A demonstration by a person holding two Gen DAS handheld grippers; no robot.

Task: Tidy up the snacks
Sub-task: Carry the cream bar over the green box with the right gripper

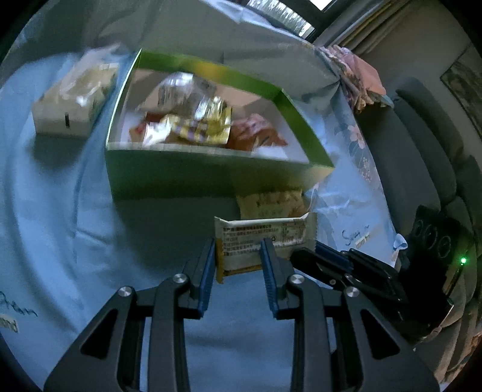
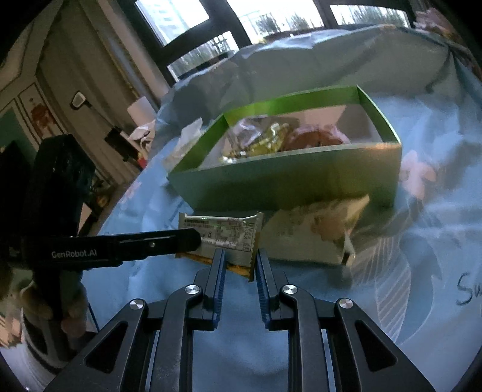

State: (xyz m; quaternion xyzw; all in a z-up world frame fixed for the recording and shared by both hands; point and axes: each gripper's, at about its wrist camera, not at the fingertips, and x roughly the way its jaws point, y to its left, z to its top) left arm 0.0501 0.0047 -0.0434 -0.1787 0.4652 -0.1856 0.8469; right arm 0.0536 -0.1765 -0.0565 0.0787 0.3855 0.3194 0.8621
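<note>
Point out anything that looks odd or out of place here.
One snack bar is pinched by both the left gripper and the right gripper at once. Another packet lies outside the green box, against its front wall.

A dim room with dark-framed windows showing pale daylight and trees, a grey sofa at one side, a framed picture on the wall, and a light blue floral cloth covering the surface.
</note>
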